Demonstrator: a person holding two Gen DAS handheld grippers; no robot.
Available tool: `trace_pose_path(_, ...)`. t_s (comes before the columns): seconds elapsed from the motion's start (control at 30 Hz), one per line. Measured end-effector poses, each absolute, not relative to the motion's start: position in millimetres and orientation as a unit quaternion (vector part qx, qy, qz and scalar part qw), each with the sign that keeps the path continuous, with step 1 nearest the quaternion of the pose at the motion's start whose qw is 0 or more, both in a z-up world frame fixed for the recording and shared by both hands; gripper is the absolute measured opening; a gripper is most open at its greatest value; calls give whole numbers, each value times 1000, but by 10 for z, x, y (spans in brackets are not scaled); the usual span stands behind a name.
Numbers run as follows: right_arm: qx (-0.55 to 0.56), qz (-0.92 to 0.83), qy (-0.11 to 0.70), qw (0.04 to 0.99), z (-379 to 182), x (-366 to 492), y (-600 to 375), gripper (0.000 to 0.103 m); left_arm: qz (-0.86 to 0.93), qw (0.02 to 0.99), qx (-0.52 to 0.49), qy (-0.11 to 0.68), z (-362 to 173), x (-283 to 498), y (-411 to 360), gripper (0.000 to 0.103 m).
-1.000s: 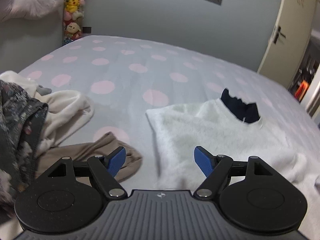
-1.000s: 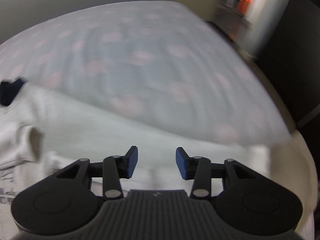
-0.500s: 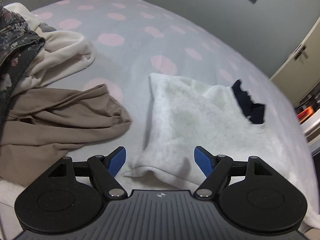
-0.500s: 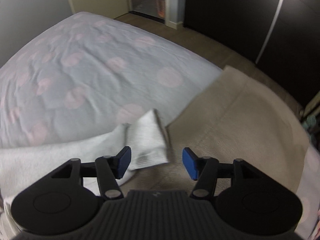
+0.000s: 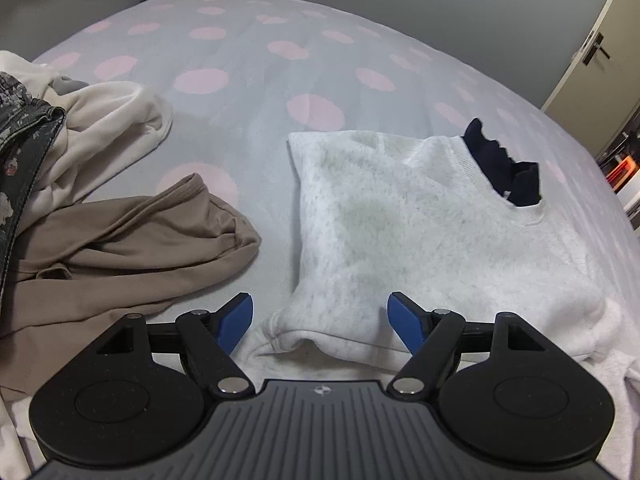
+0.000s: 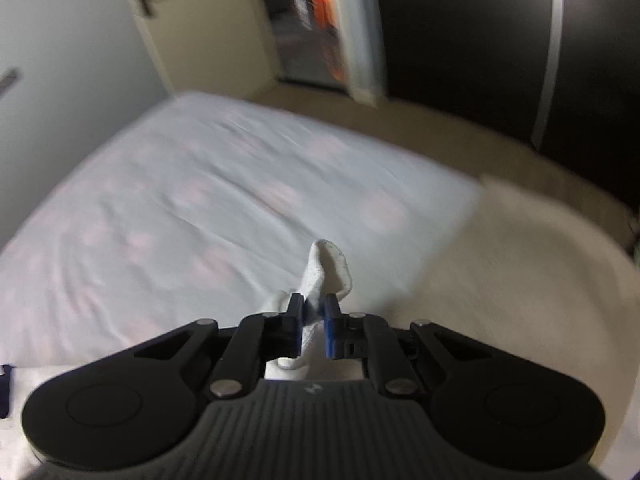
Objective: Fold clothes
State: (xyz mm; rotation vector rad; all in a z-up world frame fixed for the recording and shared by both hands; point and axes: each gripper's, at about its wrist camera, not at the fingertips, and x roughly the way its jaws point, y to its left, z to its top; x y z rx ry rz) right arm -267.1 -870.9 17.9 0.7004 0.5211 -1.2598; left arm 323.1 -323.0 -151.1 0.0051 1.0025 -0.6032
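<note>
A white fleece sweater [image 5: 400, 224] with a dark navy collar [image 5: 504, 168] lies flat on the bed. My left gripper [image 5: 320, 320] is open, its blue pads straddling the folded sweater's near left edge, just above it. My right gripper [image 6: 312, 326] is shut on a white sleeve cuff [image 6: 326, 276] of the sweater and holds it lifted above the bed; the view is motion-blurred.
A tan garment [image 5: 120, 248], a cream garment [image 5: 100, 128] and a dark floral one [image 5: 20, 152] are piled at the left on the polka-dot bedsheet [image 5: 248, 64]. The bed's right edge drops to a beige carpet [image 6: 520, 280]. A door [image 6: 208, 28] and dark wardrobe [image 6: 480, 40] stand beyond.
My right gripper closed on the sleeve cuff and lifted it, swinging upward. My left gripper shifted slightly, staying open over the sweater's near edge.
</note>
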Motion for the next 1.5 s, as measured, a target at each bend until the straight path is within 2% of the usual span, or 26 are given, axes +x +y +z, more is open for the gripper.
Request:
trace_pose_path(0.37,156,-451,188,858,1802,-754,-7826,11,-316,835,-10,451,-1318,3156,-3156,74)
trace_pose_path(0.6,85,-347,193,914,2220,350,-6869,11,-328,832,-33,446,-1246,3229,-2991,74)
trace_pose_path(0.97,112,-254,213,937,1649,1472,-6053,11,-328,831,-40,448,-1213,3339,-2807,74)
trace_pose_path(1.5,197,-126,314,920,56,2658,-4931,11,-328,820,-62,466,-1348,3499,-2676,74)
